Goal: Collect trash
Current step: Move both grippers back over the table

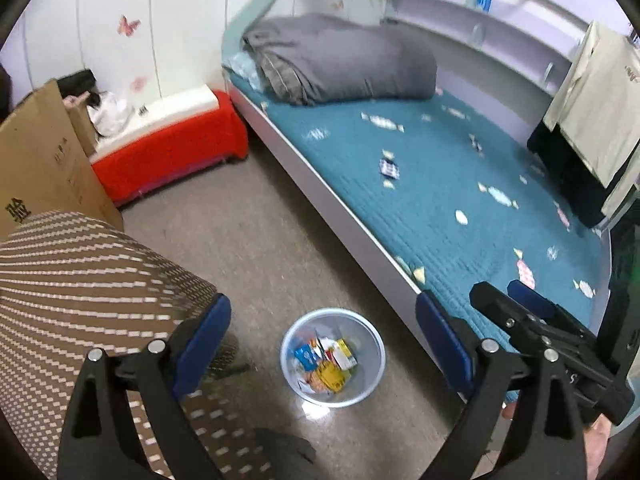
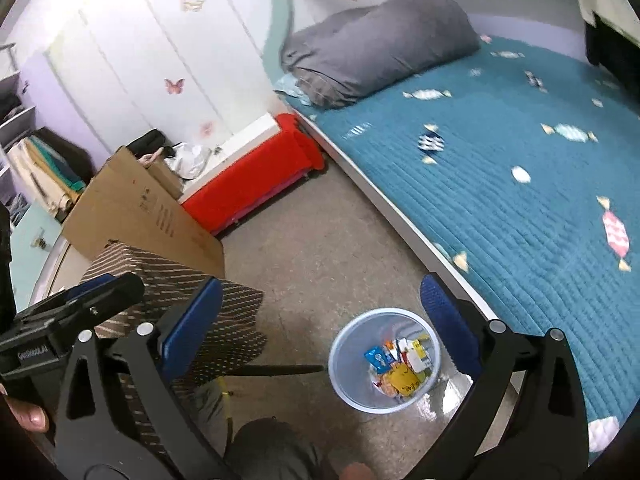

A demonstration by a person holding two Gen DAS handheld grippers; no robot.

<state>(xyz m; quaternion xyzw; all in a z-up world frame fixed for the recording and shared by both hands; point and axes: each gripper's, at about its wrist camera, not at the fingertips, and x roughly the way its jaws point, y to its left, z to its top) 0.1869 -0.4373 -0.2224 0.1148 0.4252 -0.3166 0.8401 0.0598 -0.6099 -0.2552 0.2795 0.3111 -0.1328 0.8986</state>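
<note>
A: What does the room look like?

B: A bedroom. A bed (image 1: 460, 196) with a teal quilted cover printed with sweets runs along the right side, and a folded grey duvet (image 1: 340, 60) lies at its far end. Beside the head of the bed stands a low unit draped in red cloth (image 1: 172, 160), with a white top (image 1: 180, 104). The wall (image 1: 120, 12) behind is pale, with pink butterfly stickers (image 1: 128, 25).

A: And the floor?

B: Grey-beige floor (image 1: 256, 240), bare in the middle. A large flat cardboard box (image 1: 44, 160) leans at the left, and a brown seat with white dashes (image 1: 88, 292) stands just in front of it.

A: Where is the trash?

B: In a pale blue bin (image 1: 370, 376) standing upright on the floor, just beside the bed frame. Inside lie coloured wrappers (image 1: 326, 364), blue, yellow, white and orange. From the right wrist view the bin (image 2: 348, 384) sits between that gripper's fingers, lower down.

A: The grippers?

B: The left gripper (image 1: 324, 332) has its blue-padded jaws spread wide and nothing between them; it hovers above the bin. The right gripper (image 2: 322, 320) is likewise wide apart and empty. Each shows at the edge of the other's view.

A: Anything else?

B: Clothes (image 1: 600, 100) hang at the right by the bed, and shelves (image 2: 16, 120) with folded things stand at the far left.
</note>
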